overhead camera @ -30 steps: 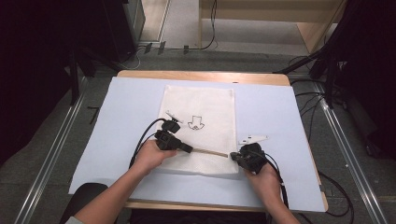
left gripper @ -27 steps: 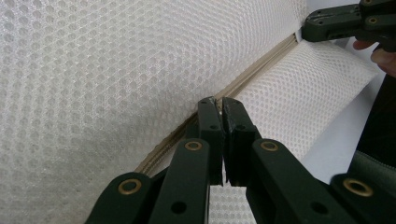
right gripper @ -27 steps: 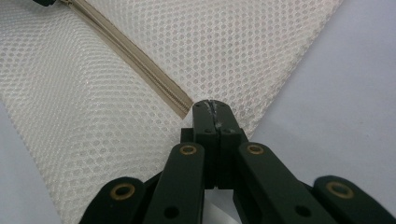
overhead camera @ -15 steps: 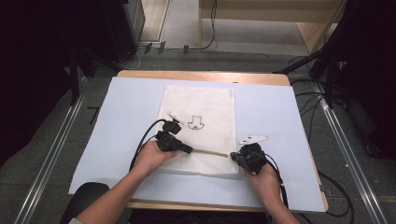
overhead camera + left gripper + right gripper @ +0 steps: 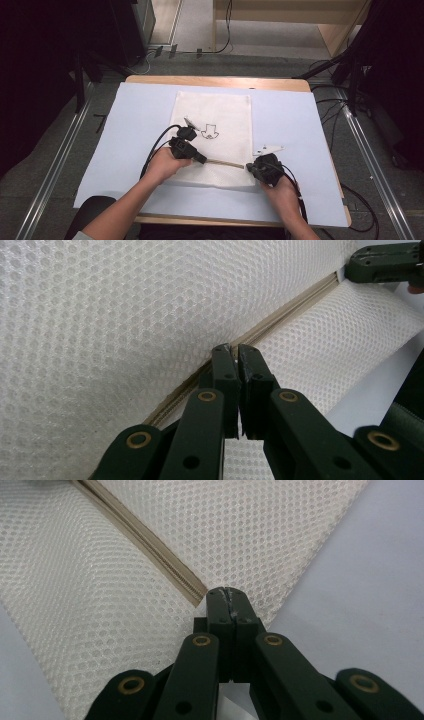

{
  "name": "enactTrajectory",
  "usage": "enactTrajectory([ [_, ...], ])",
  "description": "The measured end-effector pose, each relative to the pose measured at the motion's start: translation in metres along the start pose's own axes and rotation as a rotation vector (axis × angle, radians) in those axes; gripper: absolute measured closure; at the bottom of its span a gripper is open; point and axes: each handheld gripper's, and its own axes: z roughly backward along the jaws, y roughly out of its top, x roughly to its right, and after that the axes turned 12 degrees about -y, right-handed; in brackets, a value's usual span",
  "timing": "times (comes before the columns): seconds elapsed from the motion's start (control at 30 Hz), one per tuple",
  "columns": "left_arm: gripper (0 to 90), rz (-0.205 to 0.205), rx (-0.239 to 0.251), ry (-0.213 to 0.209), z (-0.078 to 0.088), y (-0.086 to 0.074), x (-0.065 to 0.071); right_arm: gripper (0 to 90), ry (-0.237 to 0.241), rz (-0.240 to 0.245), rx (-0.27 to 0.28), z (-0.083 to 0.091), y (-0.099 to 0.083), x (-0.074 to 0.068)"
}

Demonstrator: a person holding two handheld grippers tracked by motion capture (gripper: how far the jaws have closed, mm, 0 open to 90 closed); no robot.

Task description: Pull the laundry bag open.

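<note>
A white mesh bag (image 5: 212,137) lies flat near the middle of a pale blue sheet (image 5: 295,125) that covers the tabletop (image 5: 215,81), its long side running away from the person. A small black arrow-like mark (image 5: 209,131) is printed near the bag's centre. A beige zipper (image 5: 225,163) runs across the bag close to its near edge, and both claws sit at this zipper. The left claw (image 5: 202,158) is at the zipper's left part; in the left gripper view (image 5: 235,352) its jaws are closed, with only a thin slit between them, and their tips press on the zipper line where the mesh puckers. Whether they pinch the pull or just the tape cannot be told. The right claw (image 5: 248,169) is at the zipper's right end, near the bag's right edge; in the right gripper view (image 5: 226,596) its jaws are fully together, tips touching the end of the zipper (image 5: 150,545) on the mesh (image 5: 100,605). The two claws point toward each other along the zipper, near but apart. A hand holds each claw from the near side, cables trailing back.
</note>
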Motion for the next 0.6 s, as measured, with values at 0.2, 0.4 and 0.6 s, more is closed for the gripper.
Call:
enactTrajectory([
  [0.2, 89.8, -0.006, 0.007, -0.002, -0.002, -0.002, -0.001, 90.0, 0.013, -0.027, -0.010, 0.000, 0.000, 0.002],
  [0.4, 89.5, 0.015, 0.002, -0.010, -0.005, 0.000, 0.000, 90.0, 0.087, -0.192, -0.103, -0.004, 0.010, 0.011],
  [0.6, 89.5, 0.039, 0.001, -0.041, -0.004, 0.002, -0.004, 90.0, 0.107, -0.214, -0.114, -0.009, 0.018, 0.006],
])
